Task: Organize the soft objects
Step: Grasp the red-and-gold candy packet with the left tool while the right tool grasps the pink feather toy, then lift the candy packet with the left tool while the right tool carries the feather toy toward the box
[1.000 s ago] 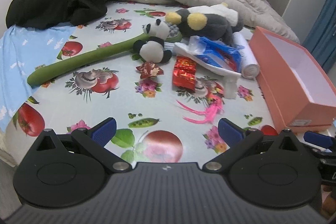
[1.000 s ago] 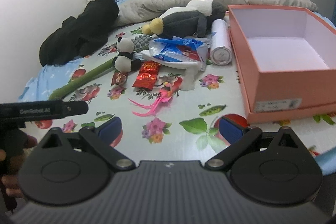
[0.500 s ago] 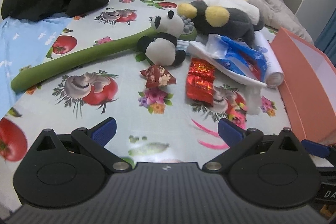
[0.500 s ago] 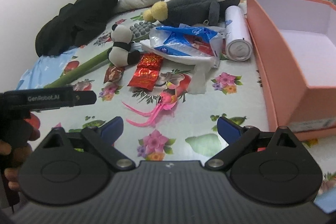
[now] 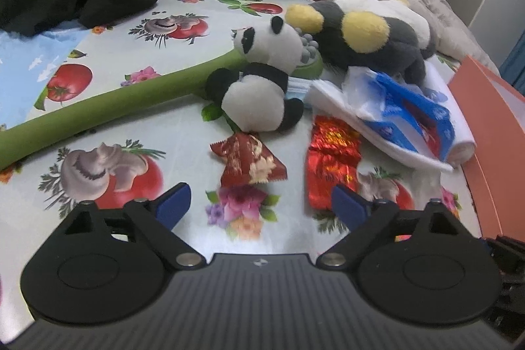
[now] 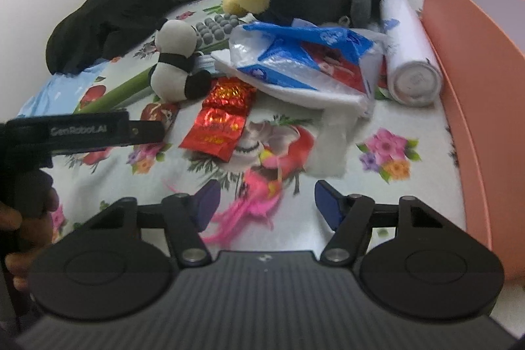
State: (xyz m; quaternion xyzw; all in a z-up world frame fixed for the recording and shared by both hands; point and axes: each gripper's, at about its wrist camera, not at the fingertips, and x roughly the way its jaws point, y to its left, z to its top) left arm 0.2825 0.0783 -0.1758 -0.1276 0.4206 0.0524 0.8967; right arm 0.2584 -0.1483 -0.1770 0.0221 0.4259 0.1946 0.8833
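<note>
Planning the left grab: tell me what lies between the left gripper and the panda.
In the left wrist view, a dark red wrapper lies between the open left gripper and the panda, on the printed cloth.

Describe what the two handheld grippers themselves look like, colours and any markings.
Both the left gripper and right gripper are matte black: a ribbed centre body, two round housings, silver pivot screws, linkage arms ending in blue fingertips. The right wrist view shows the left unit's side printed "GenRobot.AI" in white.
</note>
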